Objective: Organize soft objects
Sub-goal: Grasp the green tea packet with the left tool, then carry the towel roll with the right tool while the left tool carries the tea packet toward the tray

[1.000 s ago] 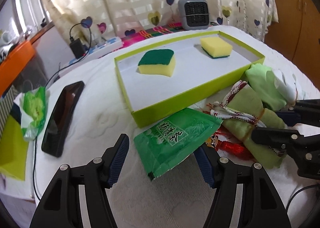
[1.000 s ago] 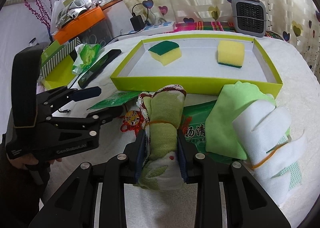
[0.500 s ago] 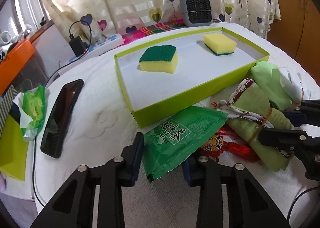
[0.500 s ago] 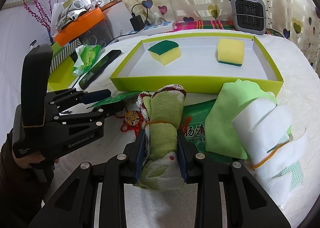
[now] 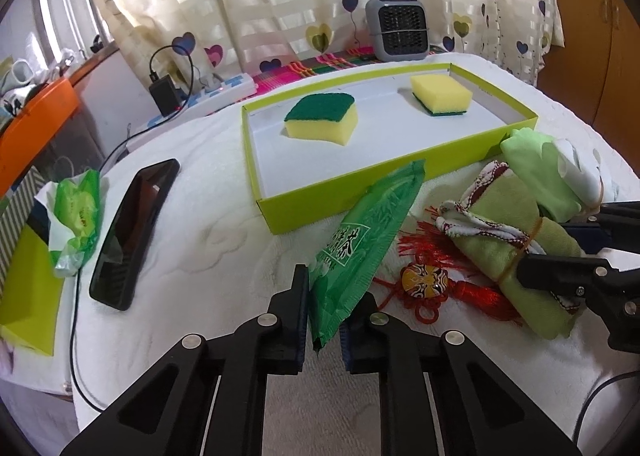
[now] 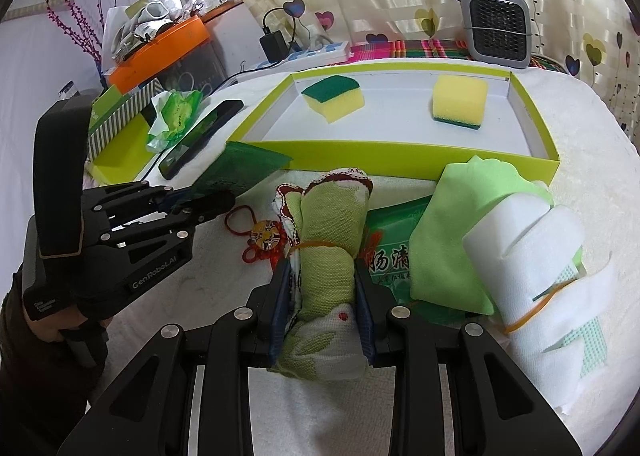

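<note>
While the left gripper (image 5: 323, 322) has just been closing on the crinkly green foil packet (image 5: 360, 240) before the lime-green cardboard tray (image 5: 340, 197), we judge it light and slippery; the right gripper (image 6: 322, 310) clamps the soft rolled green towel (image 6: 328, 256) mid-body.

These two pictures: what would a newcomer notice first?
The lime tray in the middle, with two sponges inside. In front of it, the left claw has just been closing and pinches a green packet. Beside it, the right claw grips a rolled towel.
</note>
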A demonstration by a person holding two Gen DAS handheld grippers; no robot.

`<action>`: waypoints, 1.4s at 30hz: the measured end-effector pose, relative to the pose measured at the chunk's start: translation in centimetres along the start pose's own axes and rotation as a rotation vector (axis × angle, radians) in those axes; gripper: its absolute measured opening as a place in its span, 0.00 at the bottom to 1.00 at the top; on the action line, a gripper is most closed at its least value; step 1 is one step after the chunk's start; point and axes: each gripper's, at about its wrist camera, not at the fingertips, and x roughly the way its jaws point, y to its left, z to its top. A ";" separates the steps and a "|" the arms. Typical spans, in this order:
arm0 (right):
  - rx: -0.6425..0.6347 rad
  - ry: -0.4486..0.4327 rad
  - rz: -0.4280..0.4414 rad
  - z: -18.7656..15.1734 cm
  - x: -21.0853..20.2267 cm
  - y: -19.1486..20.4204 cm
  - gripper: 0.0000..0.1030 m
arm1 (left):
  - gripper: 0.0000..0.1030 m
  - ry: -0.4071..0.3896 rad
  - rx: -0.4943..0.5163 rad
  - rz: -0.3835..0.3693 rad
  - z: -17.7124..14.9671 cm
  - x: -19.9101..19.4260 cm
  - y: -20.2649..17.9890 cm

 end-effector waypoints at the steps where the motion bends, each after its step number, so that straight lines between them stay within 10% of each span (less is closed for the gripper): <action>1: -0.001 0.000 0.000 0.0 0.0 0.0 0.30 | 0.11 0.002 0.000 0.000 0.0 0.0 0.0; 42: -0.010 -0.140 -0.039 2.8 -5.0 -0.8 0.30 | 0.06 -0.136 -0.120 -0.139 3.0 -4.7 0.4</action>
